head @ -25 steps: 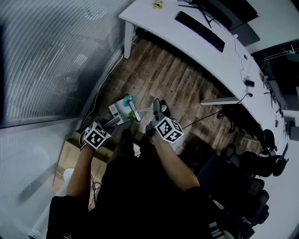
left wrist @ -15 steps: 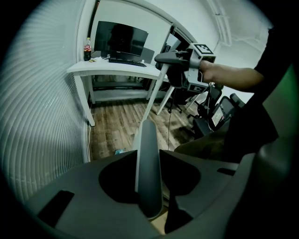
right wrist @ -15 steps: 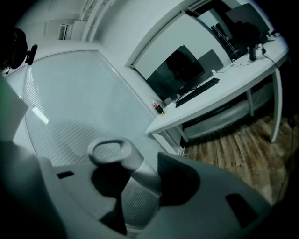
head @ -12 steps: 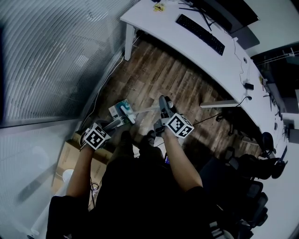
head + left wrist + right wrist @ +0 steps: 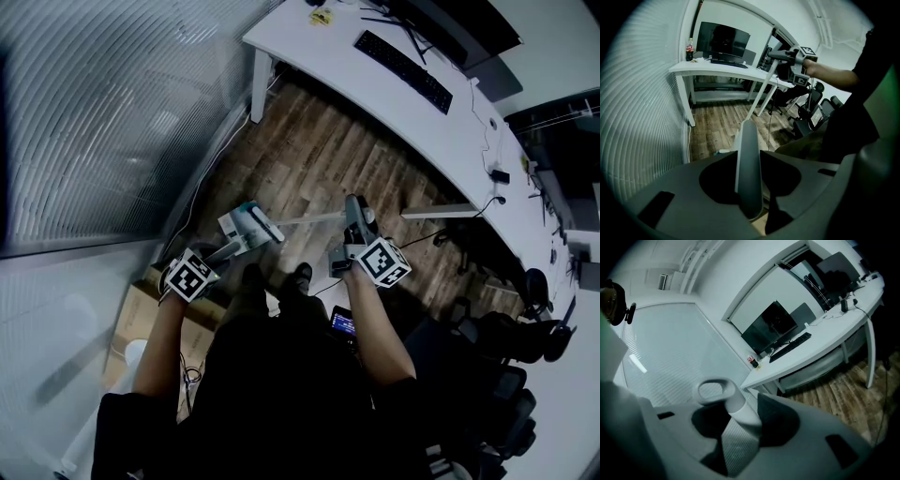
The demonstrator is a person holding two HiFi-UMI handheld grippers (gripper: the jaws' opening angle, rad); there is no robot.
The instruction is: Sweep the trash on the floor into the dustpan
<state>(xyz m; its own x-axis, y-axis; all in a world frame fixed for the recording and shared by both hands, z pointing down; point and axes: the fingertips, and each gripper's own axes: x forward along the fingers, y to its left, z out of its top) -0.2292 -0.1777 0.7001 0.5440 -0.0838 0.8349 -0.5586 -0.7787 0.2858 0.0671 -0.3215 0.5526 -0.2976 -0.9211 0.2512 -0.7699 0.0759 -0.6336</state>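
Left gripper [image 5: 223, 251] clamps flat, smooth pale dustpan handle [image 5: 749, 159]. Right gripper [image 5: 354, 208] clamps round broom handle [image 5: 737, 405] just below its ring-shaped end. White dustpan [image 5: 236, 225] sits on wood-plank floor [image 5: 319, 150] near shoes [image 5: 301, 275], broom head [image 5: 265, 226] at its edge. Beyond: ribbed glass wall [image 5: 112, 112], curved white desk [image 5: 412, 112], flat black keyboard [image 5: 403, 62].

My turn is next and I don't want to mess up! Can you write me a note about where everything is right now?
Left gripper: jaws shut on the handle of the pale grey plastic dustpan, which rests on the wooden floor.
Right gripper: jaws shut on the white long-handled broom; its head sits at the dustpan's mouth.
Done: unclear, the trash is too small to make out.
Left: finish sweeping into it.
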